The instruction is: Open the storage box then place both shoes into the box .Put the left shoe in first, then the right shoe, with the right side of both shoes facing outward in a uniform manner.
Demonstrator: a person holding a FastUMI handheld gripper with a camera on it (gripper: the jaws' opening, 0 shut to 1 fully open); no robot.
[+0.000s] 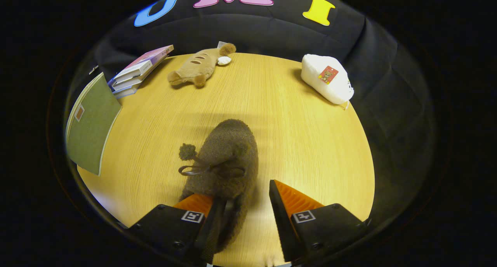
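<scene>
The gripper (240, 199) is spread open; the brown fuzzy shoe (227, 162) sits at lower centre of the frame, its heel between the fingers, touching the left one only. Judged stage: a shoe is being picked up or released; no boxing is confirmed.

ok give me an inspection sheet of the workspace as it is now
surface: round wooden table, bare ahead of the tongs
job's things: brown fuzzy shoe with a bow and pompom, its near end between the fingers, against one finger and apart from the other
clutter: plush toy and white pouch at the far edge; stack of books and green book off to one side
grippers: tongs open, not pressing the shoe from both sides
cables: nothing seen
surroundings: black cloth wall behind the table
</scene>
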